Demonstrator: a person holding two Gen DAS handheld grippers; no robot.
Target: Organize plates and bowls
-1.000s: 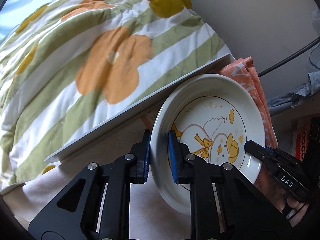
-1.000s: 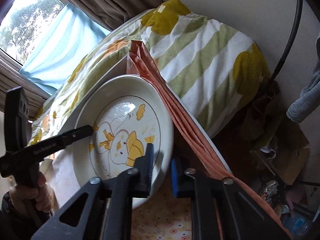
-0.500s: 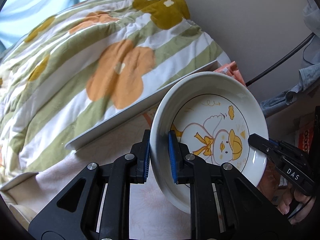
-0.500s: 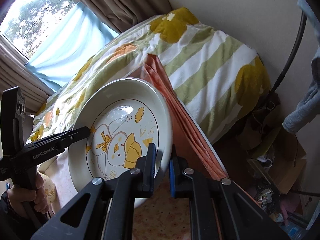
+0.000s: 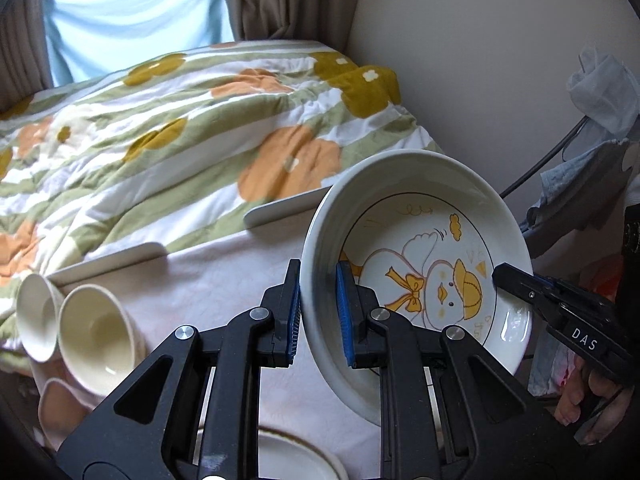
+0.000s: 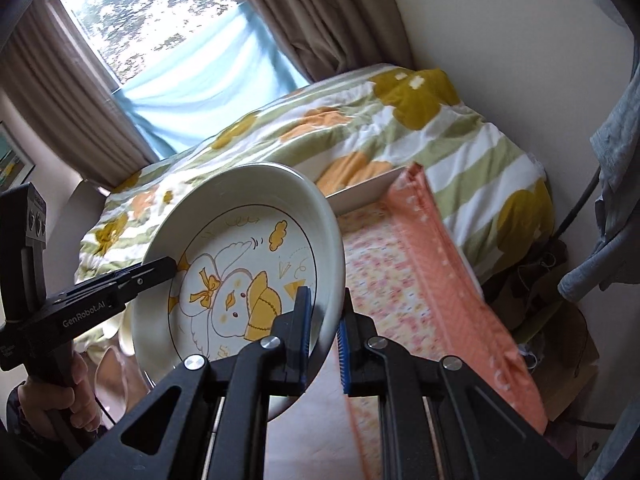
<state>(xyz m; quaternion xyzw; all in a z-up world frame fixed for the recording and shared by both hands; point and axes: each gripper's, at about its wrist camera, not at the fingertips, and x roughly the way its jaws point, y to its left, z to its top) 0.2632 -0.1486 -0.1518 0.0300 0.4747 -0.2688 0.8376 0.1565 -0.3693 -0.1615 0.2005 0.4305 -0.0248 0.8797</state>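
A white deep plate with a yellow duck drawing [image 5: 424, 276] is held tilted in the air above the table. My left gripper [image 5: 318, 312] is shut on its left rim. My right gripper [image 6: 323, 332] is shut on its right rim; the plate also shows in the right wrist view [image 6: 240, 264]. The right gripper shows at the right of the left wrist view [image 5: 552, 300], and the left gripper shows at the left of the right wrist view [image 6: 100, 292]. Two cream bowls [image 5: 96, 332] lie tipped at the table's left. Another plate's rim [image 5: 296, 456] shows below.
The table has a pale pink cloth [image 5: 224, 276] and an orange patterned cloth [image 6: 424, 280]. A flowered quilt [image 5: 180, 128] lies on the bed behind it. White tray edges [image 5: 280, 208] sit at the table's far side. A wall and hanging clothes [image 5: 592, 168] are to the right.
Both grippers have lifted and pulled the duck plate back from the quilt. The view has widened, so the cream bowls, the curtains and the window now show.
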